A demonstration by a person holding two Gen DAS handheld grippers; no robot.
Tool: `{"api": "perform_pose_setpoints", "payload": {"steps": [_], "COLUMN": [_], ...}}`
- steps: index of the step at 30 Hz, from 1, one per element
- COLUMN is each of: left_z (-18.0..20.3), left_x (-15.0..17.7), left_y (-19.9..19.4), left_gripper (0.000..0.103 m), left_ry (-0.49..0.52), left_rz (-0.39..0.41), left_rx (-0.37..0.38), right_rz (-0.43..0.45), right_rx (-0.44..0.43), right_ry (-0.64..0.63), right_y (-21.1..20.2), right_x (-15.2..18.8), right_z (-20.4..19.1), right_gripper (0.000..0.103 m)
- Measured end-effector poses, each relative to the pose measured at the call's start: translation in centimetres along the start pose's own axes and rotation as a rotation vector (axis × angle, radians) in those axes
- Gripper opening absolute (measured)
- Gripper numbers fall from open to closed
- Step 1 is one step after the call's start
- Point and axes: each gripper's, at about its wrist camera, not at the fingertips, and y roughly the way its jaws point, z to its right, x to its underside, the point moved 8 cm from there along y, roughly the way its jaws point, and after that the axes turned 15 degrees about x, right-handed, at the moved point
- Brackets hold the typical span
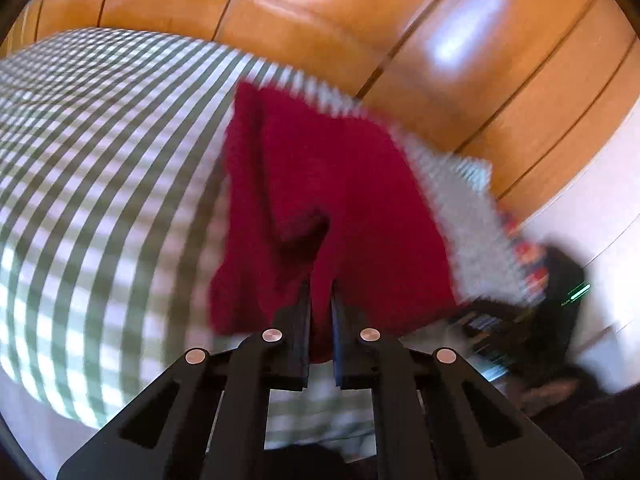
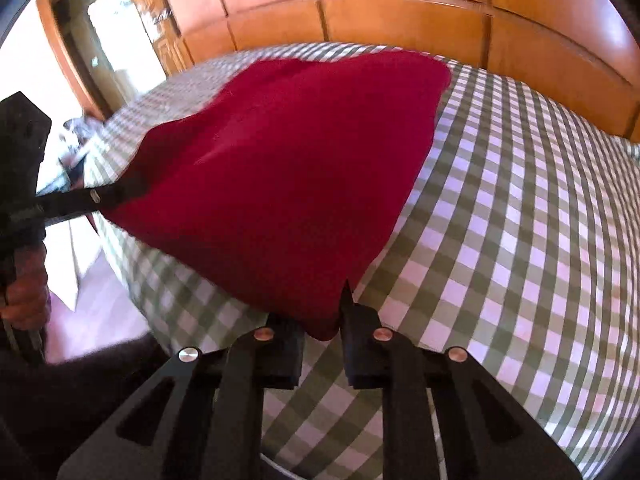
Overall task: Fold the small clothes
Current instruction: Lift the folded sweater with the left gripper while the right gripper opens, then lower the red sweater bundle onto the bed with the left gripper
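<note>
Both wrist views look closely down along their fingers, sharing red cloth (image 1: 320,200) and checked bed (image 2: 520,240)

Premises: a home bedroom. A bed (image 2: 520,220) with a green-and-white checked cover fills most of both views. Behind its far edge runs a wall of glossy wooden wardrobe panels (image 2: 400,16), orange-brown, with dark seams between the doors. In the right wrist view a wood-framed doorway (image 2: 100,52) stands past the bed's far left corner, with carved wooden furniture (image 2: 160,20) beside it. A white wall (image 1: 592,208) shows in the left wrist view.
</note>
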Motion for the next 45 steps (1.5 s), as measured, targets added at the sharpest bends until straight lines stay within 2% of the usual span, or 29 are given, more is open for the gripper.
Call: {"api": "perform_pose_setpoints", "payload": {"steps": [1, 3, 6, 8, 10, 13, 15, 18, 21, 22, 24, 26, 27, 29, 31, 34, 35, 36, 39, 45], "left_z": [-0.4, -0.3, 0.5, 0.5, 0.9, 1.4, 1.8, 1.5, 0.7, 0.6, 0.7, 1.7, 2.2, 2.4, 1.1, -2.6, -3.6, -3.5, -1.9, 3.2], "left_x": [0.5, 0.8, 0.5, 0.1, -0.8, -2.6, -3.8, -4.8, -5.4, -5.5, -5.9, -6.3, -6.3, -5.9, -4.8, -3.0, -2.4, -2.5, -3.5, -6.0], "left_y": [0.5, 0.3, -0.9, -1.6, -2.1, -2.8, -3.0, -2.1, -0.5, -0.3, -0.5, -1.9, -2.5, -3.0, -2.7, -1.5, -1.0, -1.0, -1.6, -3.2], "left_gripper": [0.007, 0.007, 0.007, 0.008, 0.016, 0.03, 0.033, 0.033, 0.032, 0.02, 0.006, 0.005, 0.005, 0.005, 0.005, 0.005, 0.005, 0.005, 0.005, 0.005], "left_ry": [-0.009, -0.037, -0.043, -0.071, -0.094, -0.119, -0.13, -0.158, -0.172, -0.17, -0.12, -0.052, -0.02, 0.021, 0.006, -0.05, -0.091, -0.088, -0.043, 0.17], "left_rz": [-0.016, -0.004, 0.034, 0.052, 0.078, 0.127, 0.153, 0.144, 0.125, 0.124, 0.152, 0.199, 0.211, 0.207, 0.185, 0.131, 0.111, 0.118, 0.128, 0.195], "left_rx": [0.0, 0.046, 0.093, 0.119, 0.158, 0.221, 0.257, 0.268, 0.227, 0.223, 0.179, 0.157, 0.151, 0.114, 0.072, -0.046, -0.052, -0.061, -0.113, -0.276], "right_rz": [0.001, 0.002, -0.015, -0.017, -0.023, -0.03, -0.027, -0.021, -0.023, -0.035, -0.049, -0.035, -0.028, -0.03, -0.047, -0.048, -0.051, -0.049, -0.039, -0.026], "right_rx": [0.006, -0.005, -0.05, -0.075, -0.115, -0.205, -0.257, -0.317, -0.319, -0.315, -0.324, -0.303, -0.295, -0.29, -0.282, -0.268, -0.266, -0.259, -0.242, -0.237], "right_ry": [-0.011, -0.015, 0.029, 0.049, 0.067, 0.134, 0.201, 0.335, 0.399, 0.408, 0.42, 0.414, 0.394, 0.35, 0.337, 0.327, 0.332, 0.335, 0.324, 0.315], "right_y": [0.1, 0.2, 0.1, -0.4, -1.2, -2.4, -2.9, -2.5, -0.7, 0.1, 1.1, 1.3, 1.2, 1.1, 1.6, 2.8, 3.1, 3.3, 3.3, 2.5], "right_x": [0.0, 0.1, 0.2, 0.4, 0.5, 0.5, -0.2, -2.0, -3.7, -4.3, -5.7, -6.8, -7.1, -7.2, -6.8, -6.2, -6.1, -6.3, -6.6, -6.5], "right_z": [-0.1, 0.1, 0.9, 1.8, 2.5, 4.0, 5.1, 7.2, 8.0, 7.9, 7.4, 6.8, 6.3, 4.9, 3.7, 2.5, 2.2, 2.0, 2.0, 3.3], "right_gripper": [0.014, 0.015, 0.026, 0.042, 0.061, 0.068, 0.075, 0.075, 0.074, 0.073, 0.073, 0.071, 0.065, 0.063, 0.063, 0.063, 0.063, 0.063, 0.063, 0.068]}}
